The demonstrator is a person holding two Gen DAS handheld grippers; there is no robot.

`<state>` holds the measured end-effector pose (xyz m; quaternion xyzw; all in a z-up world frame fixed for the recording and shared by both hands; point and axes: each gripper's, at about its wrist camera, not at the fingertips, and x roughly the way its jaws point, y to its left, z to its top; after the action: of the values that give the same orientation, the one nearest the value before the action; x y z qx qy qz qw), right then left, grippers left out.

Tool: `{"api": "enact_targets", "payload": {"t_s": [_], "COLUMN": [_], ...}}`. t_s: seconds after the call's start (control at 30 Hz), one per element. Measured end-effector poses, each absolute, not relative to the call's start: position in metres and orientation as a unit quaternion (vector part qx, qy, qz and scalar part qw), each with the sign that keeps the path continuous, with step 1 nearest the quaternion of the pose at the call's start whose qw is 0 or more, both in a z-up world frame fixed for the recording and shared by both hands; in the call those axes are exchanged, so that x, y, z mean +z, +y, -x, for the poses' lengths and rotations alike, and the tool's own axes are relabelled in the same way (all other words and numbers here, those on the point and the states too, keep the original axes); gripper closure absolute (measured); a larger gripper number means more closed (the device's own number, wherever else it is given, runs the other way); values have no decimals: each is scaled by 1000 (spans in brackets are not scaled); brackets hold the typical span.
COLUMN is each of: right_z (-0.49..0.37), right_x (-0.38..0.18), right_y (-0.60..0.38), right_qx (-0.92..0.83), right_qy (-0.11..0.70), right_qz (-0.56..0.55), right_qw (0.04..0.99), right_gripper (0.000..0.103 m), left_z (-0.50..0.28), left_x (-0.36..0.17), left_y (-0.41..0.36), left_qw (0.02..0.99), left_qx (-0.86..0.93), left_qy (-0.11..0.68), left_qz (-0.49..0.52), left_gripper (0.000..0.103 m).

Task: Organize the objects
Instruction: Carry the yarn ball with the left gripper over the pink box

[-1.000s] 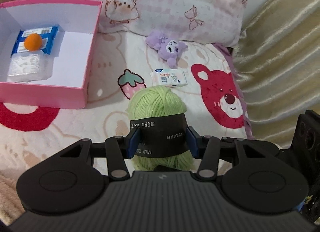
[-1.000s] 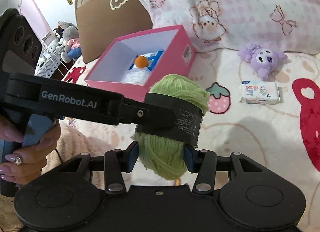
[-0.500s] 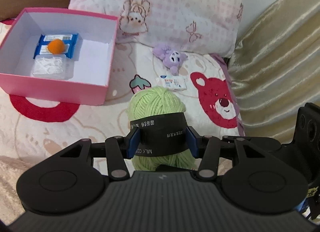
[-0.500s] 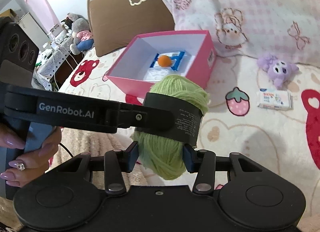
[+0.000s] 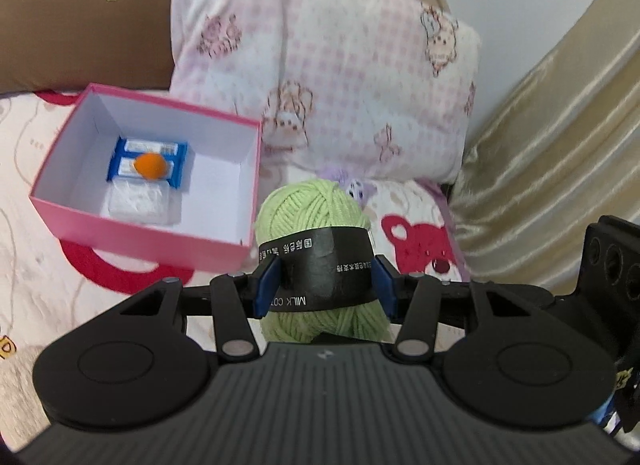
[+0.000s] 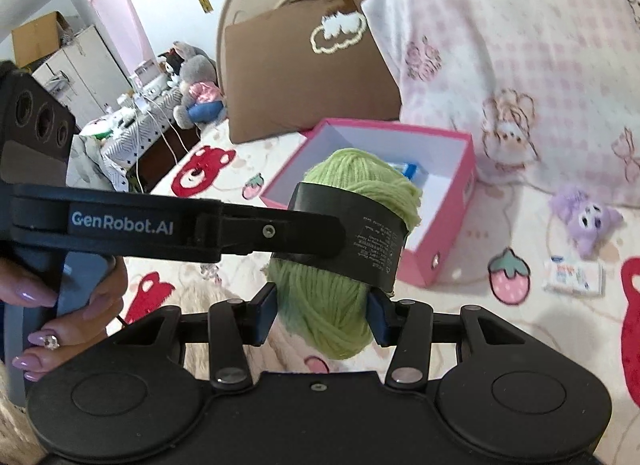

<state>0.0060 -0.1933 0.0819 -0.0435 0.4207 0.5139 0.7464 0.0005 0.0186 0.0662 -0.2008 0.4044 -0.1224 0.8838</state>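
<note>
Both grippers, left (image 5: 324, 285) and right (image 6: 322, 315), are clamping the yarn (image 5: 316, 209) in the air near the box (image 5: 240, 253), which is already holding a few items, while the plush (image 6: 586, 221) and packet (image 6: 574, 276) are lying unsorted on the bed (image 6: 460, 321).

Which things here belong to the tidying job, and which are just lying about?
In the job:
green yarn ball, gripped by both grippers
pink box
purple plush
small packet

Lying about:
checked pillow
brown cushion
</note>
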Motion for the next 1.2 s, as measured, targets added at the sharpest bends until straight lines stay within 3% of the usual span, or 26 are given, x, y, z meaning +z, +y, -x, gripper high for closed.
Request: {"api": "enact_targets", "payload": {"t_s": [0.47, 0.63, 1.2], "right_z": [-43, -82, -154], "right_x": [76, 59, -12], "right_y": [-136, -119, -61], "right_qx": [499, 505, 444], "right_qy": [422, 447, 457], "right_qz": [64, 11, -6], "right_qw": [754, 738, 771], "right_gripper": [50, 50, 52], "left_z": [-50, -81, -189], "left_x": [53, 43, -44], "left_y": [48, 56, 73], "left_qw": [888, 891, 875], "left_qx": [-101, -85, -78], "left_qy": [397, 394, 411], "left_qz": [210, 209, 244], "left_gripper": [55, 55, 54]}}
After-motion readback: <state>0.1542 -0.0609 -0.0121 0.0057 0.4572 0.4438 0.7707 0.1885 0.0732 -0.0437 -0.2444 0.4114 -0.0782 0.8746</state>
